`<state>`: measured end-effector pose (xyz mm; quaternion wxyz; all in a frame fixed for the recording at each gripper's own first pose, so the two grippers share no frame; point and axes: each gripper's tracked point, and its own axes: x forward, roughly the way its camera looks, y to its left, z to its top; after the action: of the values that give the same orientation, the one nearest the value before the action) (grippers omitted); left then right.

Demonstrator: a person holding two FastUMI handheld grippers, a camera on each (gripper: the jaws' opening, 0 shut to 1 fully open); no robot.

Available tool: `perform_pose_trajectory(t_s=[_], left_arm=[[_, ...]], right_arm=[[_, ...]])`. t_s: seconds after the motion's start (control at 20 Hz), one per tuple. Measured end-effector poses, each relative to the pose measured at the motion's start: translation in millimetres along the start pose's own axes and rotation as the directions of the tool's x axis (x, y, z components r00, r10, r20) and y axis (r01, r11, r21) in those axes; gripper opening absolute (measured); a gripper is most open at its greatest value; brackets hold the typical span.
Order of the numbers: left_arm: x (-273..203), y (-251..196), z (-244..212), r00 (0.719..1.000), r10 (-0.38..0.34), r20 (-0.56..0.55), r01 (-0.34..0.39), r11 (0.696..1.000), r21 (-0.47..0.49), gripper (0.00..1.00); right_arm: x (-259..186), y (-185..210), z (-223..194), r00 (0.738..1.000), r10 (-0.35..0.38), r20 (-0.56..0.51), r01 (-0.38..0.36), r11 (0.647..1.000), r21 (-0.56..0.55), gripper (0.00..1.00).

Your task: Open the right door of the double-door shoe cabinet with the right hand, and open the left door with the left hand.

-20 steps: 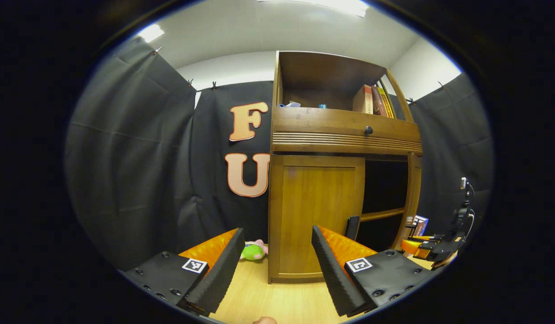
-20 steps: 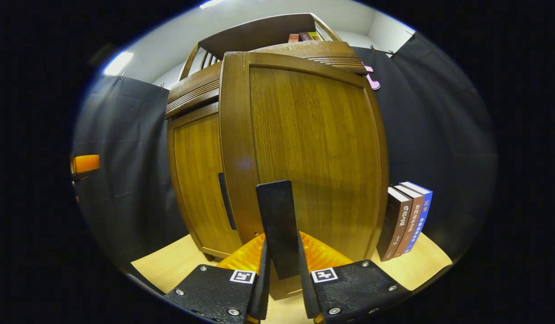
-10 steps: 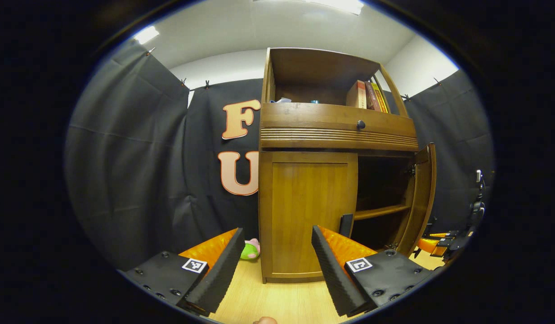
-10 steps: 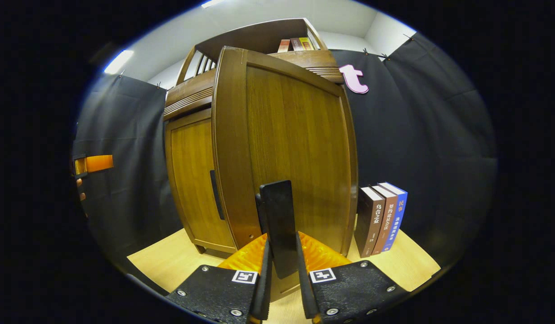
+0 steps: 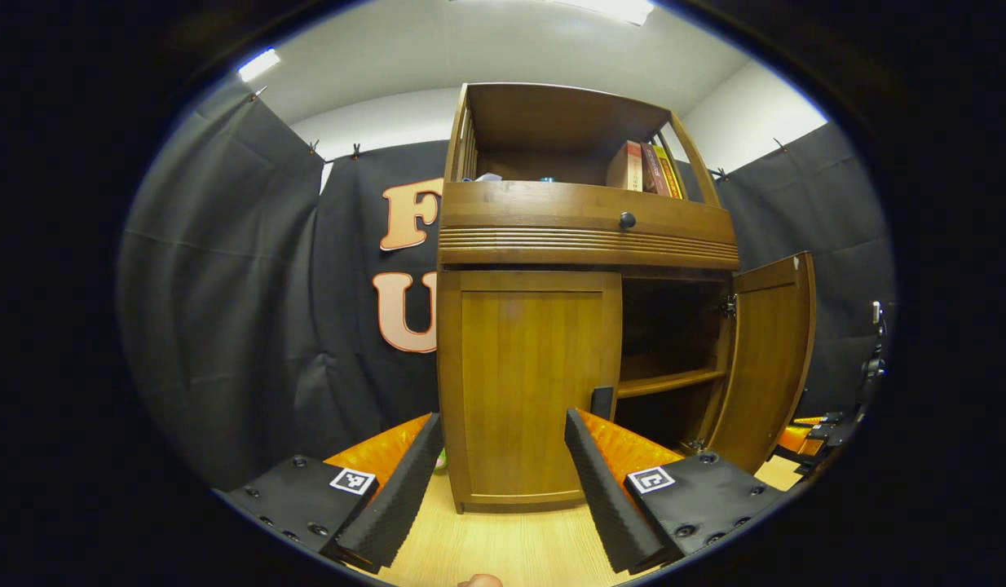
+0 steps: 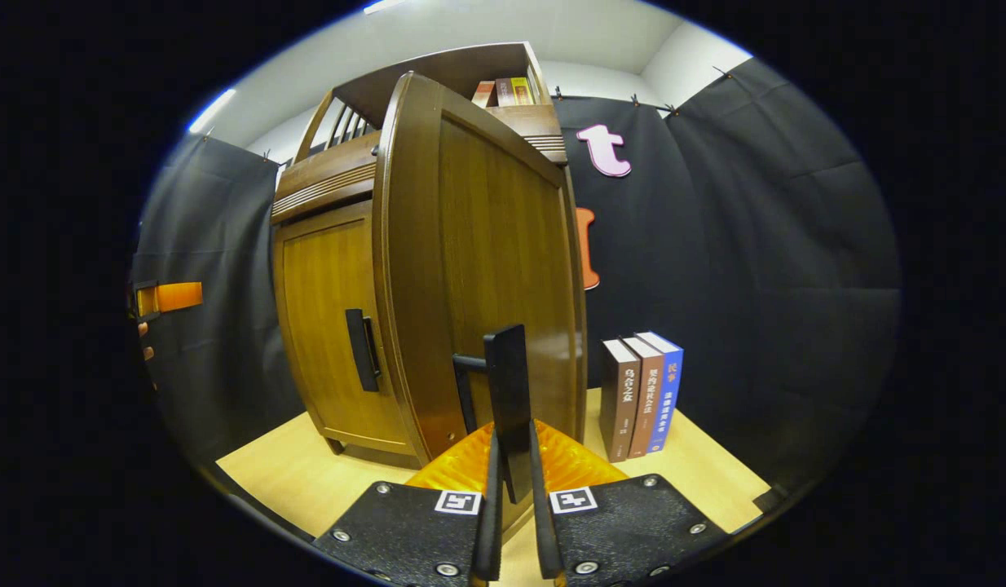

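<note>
On the light wooden counter (image 5: 503, 546) stands the double-door shoe cabinet (image 5: 584, 236), seen nearly head-on in the left gripper view. Its left door (image 5: 527, 391) is shut, and its right door (image 5: 768, 359) is swung out to the right, baring a dark interior with one shelf (image 5: 670, 381). The left hand-held gripper (image 5: 499, 473) hangs in front of the shut door with its fingers wide apart, holding nothing. At the far right edge of that view sits part of the right hand-held gripper (image 5: 805, 436).

From the right gripper view, the right door (image 6: 487, 269) is seen from its outer face, angled well away from the cabinet front. The right hand-held gripper (image 6: 511, 522) has both fingers closed on that door's dark handle (image 6: 507, 408). The left door's handle (image 6: 360, 349) is plain to see, untouched. Three books (image 6: 641, 391) stand upright on the counter to the right of the open door. More books (image 5: 641, 167) lean in the cabinet's top shelf.
</note>
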<state>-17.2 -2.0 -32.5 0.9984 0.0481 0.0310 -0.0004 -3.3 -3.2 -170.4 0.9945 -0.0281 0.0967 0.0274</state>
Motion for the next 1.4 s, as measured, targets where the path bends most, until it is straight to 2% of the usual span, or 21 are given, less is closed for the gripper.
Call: perform_pose_trajectory(t_s=[0.3, 0.7, 0.85, 0.9, 0.95, 1.15, 1.3, 1.4], left_arm=[[1.3, -16.3, 2.3, 1.000, -0.020, 0.003, 0.020, 1.000, 0.004, 0.95], [7.2, -35.0, 0.6, 0.999, -0.034, -0.002, 0.034, 0.999, 0.013, 0.96], [13.5, -41.6, -5.4, 0.999, -0.034, -0.015, 0.034, 0.999, 0.013, 0.95], [17.1, -44.6, -7.9, 0.999, -0.035, -0.022, 0.035, 0.999, 0.011, 0.95], [20.3, -47.5, -10.3, 0.999, -0.036, -0.027, 0.036, 0.999, 0.009, 0.95], [31.8, -55.7, -21.6, 0.998, -0.029, -0.047, 0.030, 0.999, 0.013, 0.97], [48.5, -60.2, -32.4, 0.998, -0.010, -0.057, 0.012, 1.000, 0.024, 0.95], [61.1, -62.7, -39.7, 0.998, -0.004, -0.067, 0.005, 1.000, 0.021, 0.97]], right_arm=[[-7.2, -40.9, -0.2, 0.997, -0.071, 0.005, 0.071, 0.997, -0.003, 0.09], [-18.7, -67.1, 3.3, 0.998, -0.050, 0.024, 0.050, 0.999, -0.009, 0.07], [-25.5, -90.5, 8.4, 0.995, -0.085, 0.048, 0.085, 0.996, -0.014, 0.07], [-26.0, -99.9, 8.8, 0.993, -0.103, 0.054, 0.104, 0.994, -0.021, 0.18], [-26.1, -109.8, 9.1, 0.991, -0.123, 0.056, 0.125, 0.992, -0.027, 0.07], [-27.0, -133.1, 12.1, 0.987, -0.149, 0.061, 0.149, 0.989, 0.002, 0.01], [-31.9, -128.1, 8.6, 0.995, -0.086, 0.051, 0.084, 0.995, 0.045, 0.00], [-32.7, -132.2, 9.4, 0.994, -0.091, 0.052, 0.090, 0.996, 0.027, 0.01]])
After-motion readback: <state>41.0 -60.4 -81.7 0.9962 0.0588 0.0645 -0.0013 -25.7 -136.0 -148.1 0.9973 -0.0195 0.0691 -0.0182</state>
